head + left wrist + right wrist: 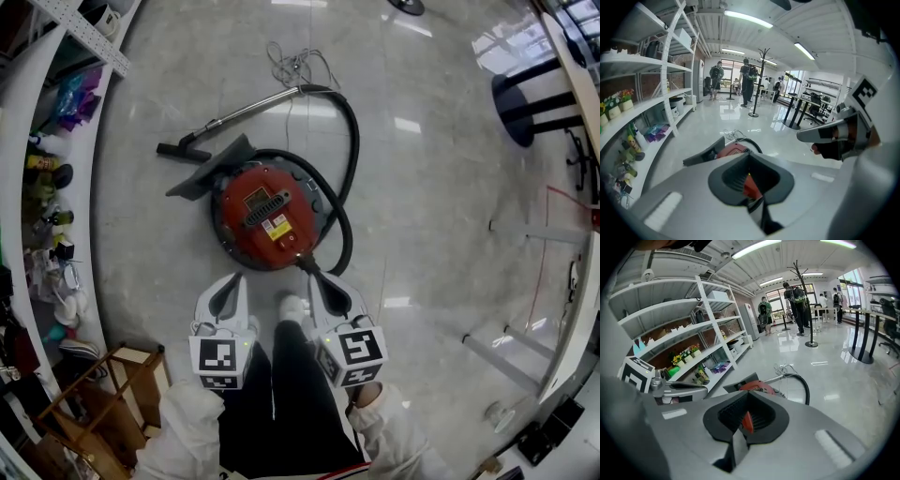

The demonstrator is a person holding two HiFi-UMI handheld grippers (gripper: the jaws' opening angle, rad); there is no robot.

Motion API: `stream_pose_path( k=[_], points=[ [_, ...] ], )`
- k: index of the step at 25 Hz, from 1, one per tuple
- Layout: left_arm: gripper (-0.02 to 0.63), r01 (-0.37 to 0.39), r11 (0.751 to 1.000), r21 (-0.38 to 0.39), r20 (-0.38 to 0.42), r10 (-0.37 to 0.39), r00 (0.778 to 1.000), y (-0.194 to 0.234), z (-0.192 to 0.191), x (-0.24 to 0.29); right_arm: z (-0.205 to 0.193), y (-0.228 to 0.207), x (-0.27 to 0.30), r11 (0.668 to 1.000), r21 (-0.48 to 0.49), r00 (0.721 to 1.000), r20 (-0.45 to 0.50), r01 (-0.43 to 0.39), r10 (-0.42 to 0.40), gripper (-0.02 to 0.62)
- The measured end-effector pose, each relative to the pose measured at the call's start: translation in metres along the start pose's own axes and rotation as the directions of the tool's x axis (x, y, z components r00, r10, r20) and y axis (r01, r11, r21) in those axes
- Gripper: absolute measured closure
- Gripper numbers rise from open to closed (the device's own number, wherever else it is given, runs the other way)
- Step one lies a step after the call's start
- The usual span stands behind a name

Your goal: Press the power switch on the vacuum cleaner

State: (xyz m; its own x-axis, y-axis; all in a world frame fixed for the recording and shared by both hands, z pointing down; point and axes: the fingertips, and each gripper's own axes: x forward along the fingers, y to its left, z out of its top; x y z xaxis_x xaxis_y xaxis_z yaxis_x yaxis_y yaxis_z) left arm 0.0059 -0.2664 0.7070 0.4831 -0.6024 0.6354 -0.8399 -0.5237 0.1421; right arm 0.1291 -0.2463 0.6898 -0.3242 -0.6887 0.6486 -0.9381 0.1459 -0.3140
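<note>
A round red vacuum cleaner (267,216) lies on the glossy floor ahead of my feet, with a black hose (352,141) looping to a metal wand (248,111) and a dark floor nozzle (183,150). Its top carries a black grille and a yellow label; I cannot pick out the switch. My left gripper (235,280) and right gripper (315,279) hover side by side just short of the vacuum, both shut on nothing. Past the closed jaws, the red body (733,150) shows in the left gripper view and again (757,386) in the right gripper view.
White shelving (56,187) with bottles and flowers runs along the left. A wooden rack (122,375) stands at the lower left. Loose cord (295,66) lies beyond the wand. White table legs (525,347) and a black stool base (525,103) are on the right. People (747,86) stand far off.
</note>
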Motion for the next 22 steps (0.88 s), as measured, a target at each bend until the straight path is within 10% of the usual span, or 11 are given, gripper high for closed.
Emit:
stream_pose_path(
  k=[22],
  points=[
    [0.606, -0.018, 0.998, -0.062, -0.069, 0.014, 0.997, 0.009, -0.049, 0.036, -0.053, -0.024, 0.061, 1.000, -0.031, 0.991, -0.136, -0.005, 0.001, 0.595]
  ],
)
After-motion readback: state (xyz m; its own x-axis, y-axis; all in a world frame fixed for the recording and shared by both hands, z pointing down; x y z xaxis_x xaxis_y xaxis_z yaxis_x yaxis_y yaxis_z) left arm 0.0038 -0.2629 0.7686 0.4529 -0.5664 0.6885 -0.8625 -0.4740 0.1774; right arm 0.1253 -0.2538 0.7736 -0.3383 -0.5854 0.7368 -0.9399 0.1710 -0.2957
